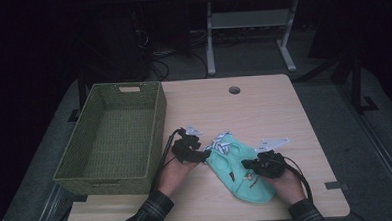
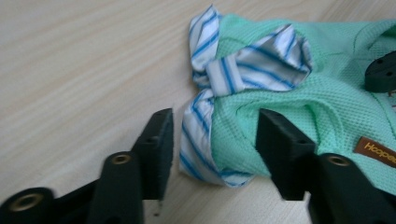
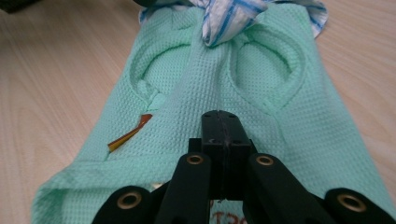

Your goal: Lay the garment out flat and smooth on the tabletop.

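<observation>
A small mint-green waffle-knit garment (image 1: 236, 164) with a blue-and-white striped collar (image 2: 261, 65) lies flat on the wooden table (image 1: 254, 108). My left gripper (image 2: 214, 126) stands open at the collar end, with the striped edge and a fold of green cloth lying between its jaws. In the high view that left gripper (image 1: 206, 154) sits just left of the garment. My right gripper (image 3: 221, 119) is shut, its tips resting on the middle of the green cloth (image 3: 280, 93); whether cloth is pinched between them I cannot tell. An orange label (image 3: 128, 133) shows to its left.
A deep green woven basket (image 1: 157, 122) stands on the table's left side, close to my left hand. A round cable hole (image 1: 234, 90) is near the far edge. Table legs and cables lie on the dark floor beyond.
</observation>
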`<state>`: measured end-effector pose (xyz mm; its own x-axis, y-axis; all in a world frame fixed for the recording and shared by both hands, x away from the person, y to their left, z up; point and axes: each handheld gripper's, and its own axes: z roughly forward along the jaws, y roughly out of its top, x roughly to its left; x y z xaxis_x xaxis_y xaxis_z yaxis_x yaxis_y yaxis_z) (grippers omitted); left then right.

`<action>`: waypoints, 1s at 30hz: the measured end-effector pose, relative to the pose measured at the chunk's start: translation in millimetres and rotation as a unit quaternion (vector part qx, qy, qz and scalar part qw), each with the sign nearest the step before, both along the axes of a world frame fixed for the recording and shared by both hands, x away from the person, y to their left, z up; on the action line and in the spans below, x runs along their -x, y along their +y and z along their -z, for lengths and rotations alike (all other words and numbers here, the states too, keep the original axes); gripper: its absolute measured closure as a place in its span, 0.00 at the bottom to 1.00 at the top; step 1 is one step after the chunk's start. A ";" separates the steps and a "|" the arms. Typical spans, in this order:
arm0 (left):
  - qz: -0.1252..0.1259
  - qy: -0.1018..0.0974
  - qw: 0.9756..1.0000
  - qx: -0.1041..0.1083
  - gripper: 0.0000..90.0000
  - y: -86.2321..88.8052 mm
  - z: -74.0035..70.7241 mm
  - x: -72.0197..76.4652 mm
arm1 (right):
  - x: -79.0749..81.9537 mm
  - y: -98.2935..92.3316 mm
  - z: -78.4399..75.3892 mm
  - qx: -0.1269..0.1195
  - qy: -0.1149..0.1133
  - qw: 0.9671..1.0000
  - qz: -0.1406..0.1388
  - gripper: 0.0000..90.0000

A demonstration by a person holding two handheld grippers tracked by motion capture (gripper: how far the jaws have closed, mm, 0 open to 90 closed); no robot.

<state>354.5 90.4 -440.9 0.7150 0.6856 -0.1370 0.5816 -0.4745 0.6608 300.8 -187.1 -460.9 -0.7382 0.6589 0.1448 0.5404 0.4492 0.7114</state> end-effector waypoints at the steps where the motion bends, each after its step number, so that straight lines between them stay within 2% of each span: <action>1: 0.001 0.003 1.000 0.004 0.47 0.9 1.1 -0.5 | -0.7 2.2 1.7 0.002 -0.001 1.000 -0.001 0.99; 5: -0.001 0.010 1.000 0.001 0.41 1.4 7.7 -2.6 | -0.9 7.4 8.9 0.020 0.002 1.000 -0.007 0.99; 7: -0.002 0.014 1.000 -0.002 0.39 1.6 11.6 -4.0 | -0.5 8.0 9.3 0.020 -0.001 1.000 -0.005 0.99; 14: 0.007 0.020 1.000 -0.022 0.39 0.7 18.3 -5.9 | 2.2 10.1 9.4 0.027 -0.012 1.000 -0.004 0.99; 24: 0.027 -0.009 0.998 -0.054 0.61 -8.0 18.0 0.5 | 2.0 9.7 9.4 0.026 -0.010 1.000 -0.003 0.99; 27: 0.032 -0.007 0.998 -0.056 0.70 -9.1 17.2 1.3 | 1.8 9.5 9.4 0.025 -0.008 1.000 -0.002 0.99; 30: 0.036 0.005 0.998 -0.042 0.82 -8.4 17.7 0.2 | 1.8 9.4 9.3 0.026 -0.008 1.000 -0.001 0.99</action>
<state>354.2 82.0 -458.6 0.7617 0.6419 -0.0878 0.5501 -0.5691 0.6112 298.9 -177.7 -470.2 -0.7420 0.6630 0.0993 0.5282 0.4870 0.6956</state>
